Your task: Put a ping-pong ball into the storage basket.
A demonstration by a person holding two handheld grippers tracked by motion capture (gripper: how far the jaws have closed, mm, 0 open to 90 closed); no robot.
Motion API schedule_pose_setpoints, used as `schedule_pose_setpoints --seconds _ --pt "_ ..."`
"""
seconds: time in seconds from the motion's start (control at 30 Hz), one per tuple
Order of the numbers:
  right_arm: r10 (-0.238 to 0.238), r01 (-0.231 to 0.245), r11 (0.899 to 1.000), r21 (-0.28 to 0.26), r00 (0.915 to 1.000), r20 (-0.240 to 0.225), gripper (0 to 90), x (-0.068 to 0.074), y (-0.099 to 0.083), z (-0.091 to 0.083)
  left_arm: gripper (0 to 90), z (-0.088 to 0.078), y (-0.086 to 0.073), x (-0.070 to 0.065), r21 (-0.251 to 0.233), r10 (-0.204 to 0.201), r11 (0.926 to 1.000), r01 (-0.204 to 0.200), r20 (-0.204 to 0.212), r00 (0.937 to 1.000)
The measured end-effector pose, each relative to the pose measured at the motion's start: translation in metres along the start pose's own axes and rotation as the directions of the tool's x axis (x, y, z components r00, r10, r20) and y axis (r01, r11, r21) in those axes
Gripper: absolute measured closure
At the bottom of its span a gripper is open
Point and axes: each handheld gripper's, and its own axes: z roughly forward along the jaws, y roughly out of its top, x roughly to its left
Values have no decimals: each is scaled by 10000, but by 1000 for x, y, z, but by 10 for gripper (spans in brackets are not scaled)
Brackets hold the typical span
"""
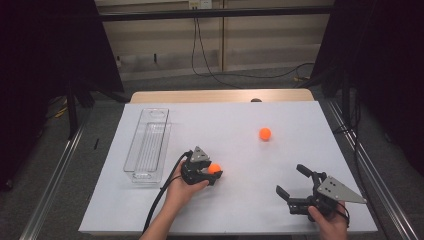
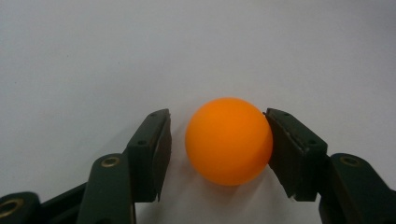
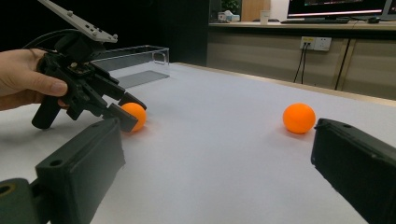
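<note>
A dim room surrounds the bench (image 1: pixel 150 210), whose top is covered with a plain white sheet, a strip of pale wood showing along its far edge. Dark curtains or panels stand to either side, a grey floor with trailing cables lies beyond, and in the right gripper view a wall with a socket and a counter with a screen run along the back.

On the left part of the bench lies a clear plastic tray (image 1: pixel 148 145), long and narrow, its long axis running away from the person toward the far edge.

The left gripper (image 1: pixel 214 172), held in the person's left hand (image 1: pixel 181 189), sits low on the sheet just right of the tray's near end. Between its jaws lies an orange ball (image 2: pixel 229 141), resting on the white surface. In the left gripper view the right-hand jaw touches the ball's side, while a narrow gap remains between the ball and the left-hand jaw, so the jaws are not yet clamped on it. Being round, the ball has no long axis and points no way.

A second orange ball (image 1: pixel 265 133) lies alone farther out on the sheet, right of centre, well apart from both grippers.

The right gripper (image 1: pixel 292 181), in the person's right hand (image 1: pixel 330 220) near the bench's front right corner, has its jaws spread wide with nothing between them, pointing left and away across the sheet.
</note>
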Motion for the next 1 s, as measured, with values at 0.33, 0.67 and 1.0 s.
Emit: schedule_pose_setpoints --seconds 0.33,0.67,1.0 --pt "-12 12 10000 -6 10000 -8 20 0 0 0 442 2 -1 -2 116 31 9999 -32 32 10000" --pt "-9 9 10000 4 10000 -6 20 0 0 0 456 2 -1 -1 138 45 9999 -45 12 10000" --pt "-17 17 10000 5 10000 -10 21 0 0 0 465 2 -1 -2 152 -3 9999 2 20 10000"
